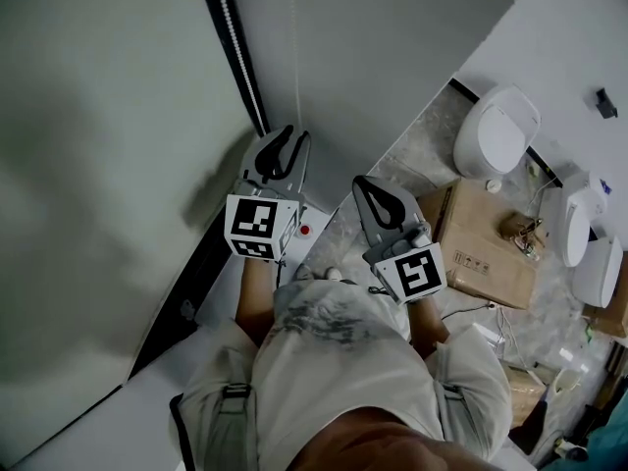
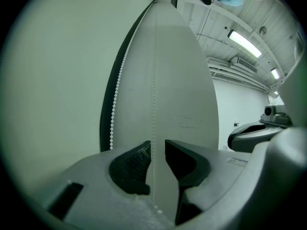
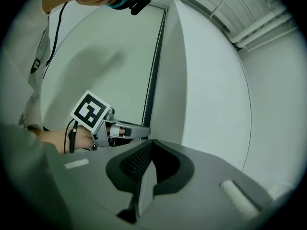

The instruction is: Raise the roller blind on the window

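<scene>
Head view: roller blind (image 1: 98,165) at left, bead chain (image 1: 234,42) along its dark frame, left gripper (image 1: 285,143) and right gripper (image 1: 373,192) before it. Left gripper view: jaws apart, one chain strand between them, unpinched. Right gripper view: jaws together, nothing between.

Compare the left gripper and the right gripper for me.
The left gripper has its jaws apart, while the right gripper has its jaws shut tip to tip. A strand of the bead chain runs through the left gripper's gap, and nothing sits between the right gripper's jaws. Both are the same grey design.
</scene>
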`<state>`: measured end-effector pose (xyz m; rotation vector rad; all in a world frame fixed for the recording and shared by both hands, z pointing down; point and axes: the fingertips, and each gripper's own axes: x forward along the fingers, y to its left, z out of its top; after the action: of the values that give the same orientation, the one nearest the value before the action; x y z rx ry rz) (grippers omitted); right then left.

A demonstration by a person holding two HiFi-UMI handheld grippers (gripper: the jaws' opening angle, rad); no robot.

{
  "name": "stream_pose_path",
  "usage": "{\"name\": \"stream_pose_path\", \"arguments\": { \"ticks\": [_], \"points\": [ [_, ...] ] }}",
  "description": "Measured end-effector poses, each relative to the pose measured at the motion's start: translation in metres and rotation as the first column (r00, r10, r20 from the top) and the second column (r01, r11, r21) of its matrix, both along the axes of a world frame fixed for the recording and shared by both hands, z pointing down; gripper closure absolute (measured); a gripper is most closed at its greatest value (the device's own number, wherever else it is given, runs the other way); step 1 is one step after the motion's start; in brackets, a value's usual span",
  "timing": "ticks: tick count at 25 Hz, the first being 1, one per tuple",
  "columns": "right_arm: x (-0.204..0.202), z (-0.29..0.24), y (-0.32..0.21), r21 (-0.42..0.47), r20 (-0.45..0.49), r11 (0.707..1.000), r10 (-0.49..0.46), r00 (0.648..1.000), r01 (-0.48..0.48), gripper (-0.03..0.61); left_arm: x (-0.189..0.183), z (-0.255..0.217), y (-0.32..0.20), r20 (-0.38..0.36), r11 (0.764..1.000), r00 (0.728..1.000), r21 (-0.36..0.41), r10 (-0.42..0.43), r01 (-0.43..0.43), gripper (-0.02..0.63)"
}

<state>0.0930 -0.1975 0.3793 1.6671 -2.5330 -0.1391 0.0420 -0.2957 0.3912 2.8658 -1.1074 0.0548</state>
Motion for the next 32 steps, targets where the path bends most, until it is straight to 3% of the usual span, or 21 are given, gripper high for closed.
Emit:
{"name": "stream_pose_path", "arguments": {
  "ticks": [9,15,19,26,32],
  "points": [
    [0.002,0.000,0.001,-0.003,-0.009,1.000,0.012,1.000,-0.012,0.568,0.004,0.007,-0.008,-0.002,1.000,1.000,-0.016,-0.001,0.001,0.515],
    [0.002,-0.002,0.000,-0.003,-0.016,1.000,0.014,1.000,-0.014,0.568,0.002,0.006,-0.010,0.005,1.000,1.000,-0.004,-0.005,0.005,0.602],
    [-0.002,-0.004,-0.002,0.003,-0.014,1.000,0.001,1.000,-0.001,0.568,0.000,0.006,-0.008,-0.008,1.000,1.000,-0.006,0.004,-0.004,0.604],
    [-0.011,-0.020,-0.004,0.035,0.000,0.997,-0.068,0.998,0.068,0.568,-0.001,0.003,0.013,-0.040,0.998,0.998,-0.026,0.055,-0.057,0.606],
    [-0.028,-0.037,-0.002,0.049,0.023,0.982,-0.182,0.983,0.181,0.568,-0.003,0.006,0.034,-0.029,0.998,0.998,-0.036,0.059,-0.060,0.604]
  ]
}}
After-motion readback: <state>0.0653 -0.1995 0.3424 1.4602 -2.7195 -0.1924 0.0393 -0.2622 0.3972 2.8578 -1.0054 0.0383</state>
